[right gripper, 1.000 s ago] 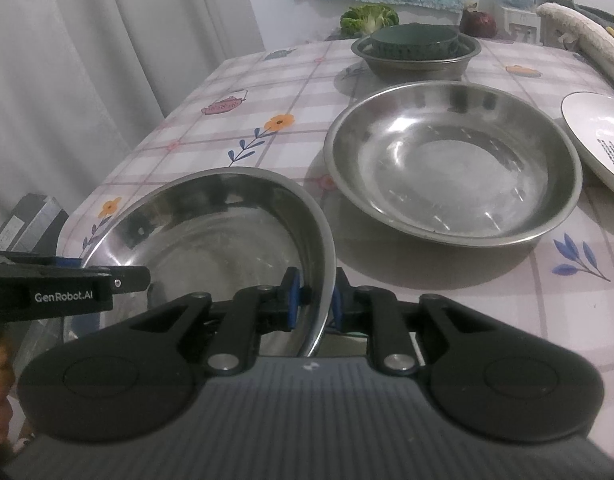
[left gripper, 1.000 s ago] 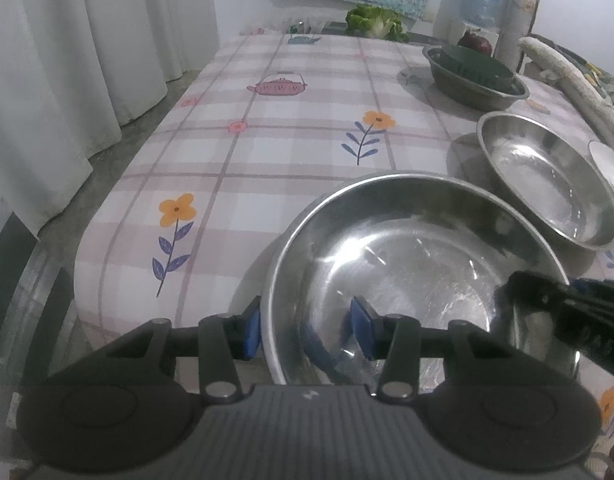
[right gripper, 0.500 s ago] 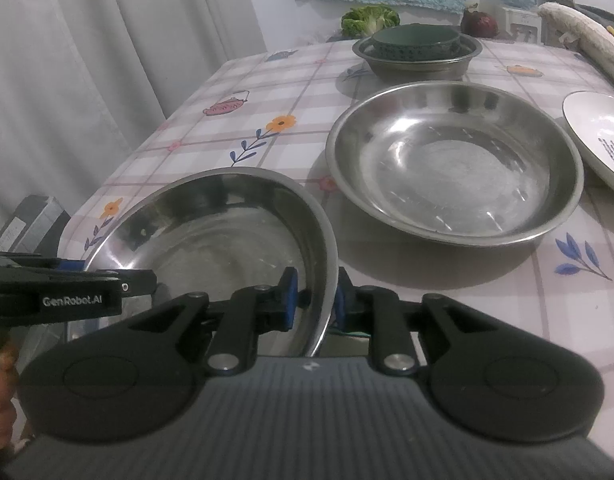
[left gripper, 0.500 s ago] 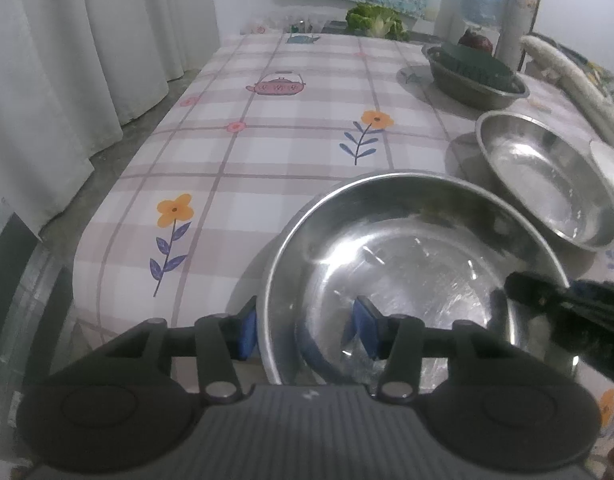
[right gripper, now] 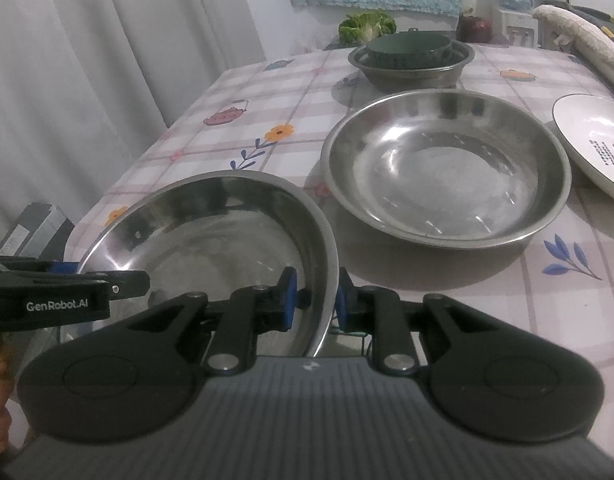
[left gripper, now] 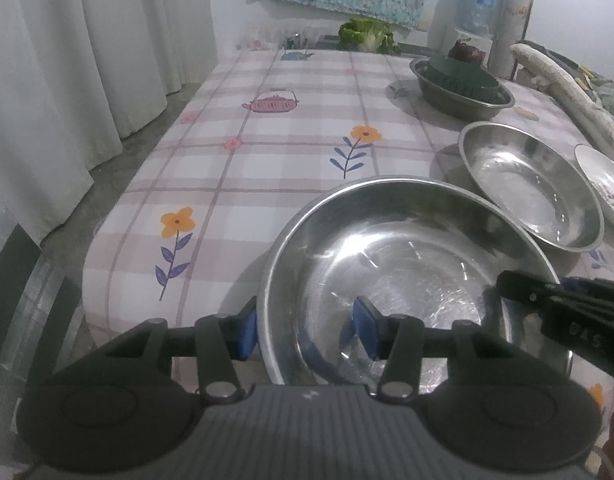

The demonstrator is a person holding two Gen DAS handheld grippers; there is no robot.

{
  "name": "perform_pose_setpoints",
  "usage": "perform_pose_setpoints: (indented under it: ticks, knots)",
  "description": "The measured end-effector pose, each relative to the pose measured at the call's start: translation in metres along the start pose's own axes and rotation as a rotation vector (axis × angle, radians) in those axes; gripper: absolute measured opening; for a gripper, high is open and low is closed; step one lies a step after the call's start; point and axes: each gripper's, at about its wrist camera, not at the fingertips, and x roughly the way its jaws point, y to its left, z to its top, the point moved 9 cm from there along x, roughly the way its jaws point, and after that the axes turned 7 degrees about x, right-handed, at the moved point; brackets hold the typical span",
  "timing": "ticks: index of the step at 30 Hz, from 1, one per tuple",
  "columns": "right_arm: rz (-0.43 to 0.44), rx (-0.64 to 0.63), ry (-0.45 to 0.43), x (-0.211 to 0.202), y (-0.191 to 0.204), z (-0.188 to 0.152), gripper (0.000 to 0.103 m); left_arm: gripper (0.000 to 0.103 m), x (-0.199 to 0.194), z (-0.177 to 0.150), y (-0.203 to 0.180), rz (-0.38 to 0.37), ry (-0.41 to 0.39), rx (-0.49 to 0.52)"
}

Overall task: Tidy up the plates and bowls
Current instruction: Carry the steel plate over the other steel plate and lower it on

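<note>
Two steel basins dominated both views, and I used the farther one as my landmark. The near steel basin sat just beside it, at the tablecloth's edge closest to me. I judged that basin light but stiff, thin-walled and slick, so the rolled rim looked like the only sound place to take hold; a pinch there could slide or tip it unless both sides were held.

My right gripper straddled the rim on the side towards the landmark, jaws narrow, one pad inside and one outside, seemingly close against the metal. My left gripper straddled the opposite rim with jaws about half apart, and its inner pad stood clear of the wall, so nothing was clamped there.

Beyond the landmark, a green bowl nested in a third steel basin. Only the right view showed the white plate properly; the left view caught just its edge, but alone showed the left jaws' gap.
</note>
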Motion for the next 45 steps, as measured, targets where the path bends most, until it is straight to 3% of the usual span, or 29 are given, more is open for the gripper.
perform_pose_setpoints:
  ticks: [26, 39, 45]
  knots:
    - [0.017, 0.052, -0.096, -0.048, -0.014, 0.021, 0.020, 0.049, -0.053, 0.032, -0.030, -0.004, -0.155, 0.043]
    - [-0.043, 0.164, -0.167, -0.076, -0.074, 0.047, 0.021, 0.050, -0.050, 0.077, -0.094, -0.089, -0.195, 0.145]
    - [-0.096, 0.214, -0.172, -0.080, -0.103, 0.052, 0.021, 0.050, -0.034, 0.092, -0.122, -0.138, -0.175, 0.176]
